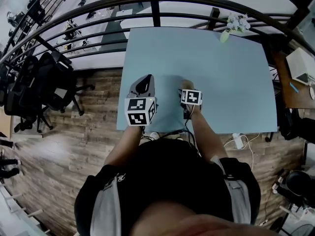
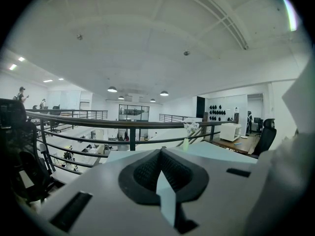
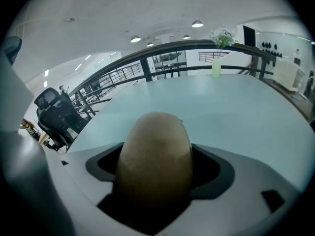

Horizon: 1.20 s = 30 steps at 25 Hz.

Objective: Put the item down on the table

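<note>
Person stands at the near edge of a pale blue desk (image 1: 226,82), one gripper in each hand, both over the near part of the top.

Right gripper (image 1: 187,88): jaws closed on a brown, egg-shaped item (image 3: 155,156). The item sits between the dark pads, its rounded end poking out past the jaws. From the head view it lies over the desk, a little in from the near edge. Cannot tell whether it touches the surface.

Left gripper (image 1: 145,80): jaws brought together at the tips, with only a thin sliver of the desk showing between the pads. Nothing held. It is just beside the right gripper, on the person's left, not touching it.

Rest of the desk is bare except for a small green vase with white flowers (image 1: 232,27) at the far right corner, well apart from both grippers. Dark railing (image 1: 155,6) runs behind the far edge. Black office chair (image 1: 54,82) on the wooden floor (image 1: 98,107) off to the left.
</note>
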Each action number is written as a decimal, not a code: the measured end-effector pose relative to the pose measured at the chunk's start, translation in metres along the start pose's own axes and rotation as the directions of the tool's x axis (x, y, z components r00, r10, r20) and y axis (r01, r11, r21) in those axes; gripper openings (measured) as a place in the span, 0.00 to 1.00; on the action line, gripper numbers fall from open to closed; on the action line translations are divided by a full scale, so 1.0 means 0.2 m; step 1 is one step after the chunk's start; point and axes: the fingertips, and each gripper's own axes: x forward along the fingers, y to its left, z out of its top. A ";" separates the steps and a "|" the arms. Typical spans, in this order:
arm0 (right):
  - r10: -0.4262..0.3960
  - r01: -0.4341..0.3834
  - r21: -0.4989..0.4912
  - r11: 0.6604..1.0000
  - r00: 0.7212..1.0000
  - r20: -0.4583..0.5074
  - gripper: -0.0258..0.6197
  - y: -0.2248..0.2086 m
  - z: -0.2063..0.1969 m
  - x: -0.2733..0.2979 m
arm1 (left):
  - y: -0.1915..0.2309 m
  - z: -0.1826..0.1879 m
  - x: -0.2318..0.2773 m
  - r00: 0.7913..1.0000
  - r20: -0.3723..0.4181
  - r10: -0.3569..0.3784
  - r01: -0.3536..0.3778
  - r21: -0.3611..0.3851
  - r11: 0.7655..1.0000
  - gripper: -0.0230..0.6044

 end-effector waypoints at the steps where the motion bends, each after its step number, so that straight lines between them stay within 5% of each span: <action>1: -0.001 0.001 -0.003 1.000 1.000 -0.010 0.68 0.00 -0.01 0.00 | 0.00 0.00 0.00 1.000 -0.001 0.000 0.000 0.000 1.000 0.05; 19: -0.048 0.042 -0.050 0.998 0.991 -0.123 0.69 -0.04 -0.22 0.09 | -0.01 -0.04 -0.02 1.000 -0.011 -0.002 0.002 -0.006 1.000 0.05; 30: -0.007 0.007 0.001 1.000 0.985 0.172 0.72 -0.02 0.08 -0.11 | -0.04 -0.02 -0.02 1.000 -0.006 -0.018 0.018 -0.002 1.000 0.05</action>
